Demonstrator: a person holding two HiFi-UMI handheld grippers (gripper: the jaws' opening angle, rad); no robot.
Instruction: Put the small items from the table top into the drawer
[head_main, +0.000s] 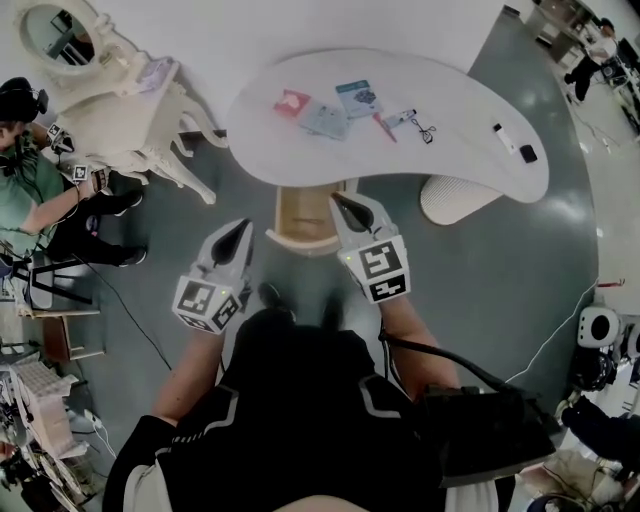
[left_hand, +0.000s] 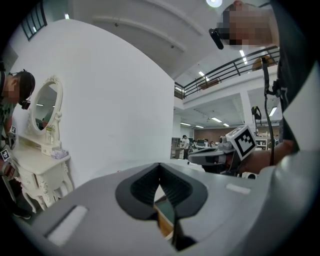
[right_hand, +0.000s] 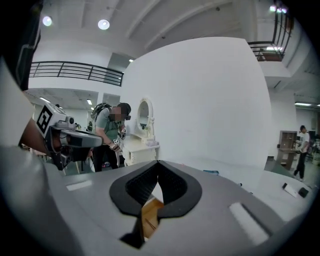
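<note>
Several small items lie on the white curved table (head_main: 460, 95): a red packet (head_main: 292, 101), a grey-blue packet (head_main: 325, 120), a teal card (head_main: 357, 97), a red pen (head_main: 385, 127), a white tube (head_main: 400, 117), a white stick (head_main: 505, 138) and a small black piece (head_main: 528, 153). Under the table's front edge a wooden drawer (head_main: 303, 215) stands pulled out. My left gripper (head_main: 243, 228) hangs shut and empty just left of the drawer. Over the drawer's right corner my right gripper (head_main: 340, 203) is also shut with nothing in it. Both gripper views show the closed jaws with the wooden drawer (right_hand: 149, 217) below.
A white dressing table with an oval mirror (head_main: 120, 100) stands at the left, with a person in green (head_main: 30, 180) crouched beside it. A white ribbed bin (head_main: 455, 198) sits under the table's right side. Cables run over the grey floor.
</note>
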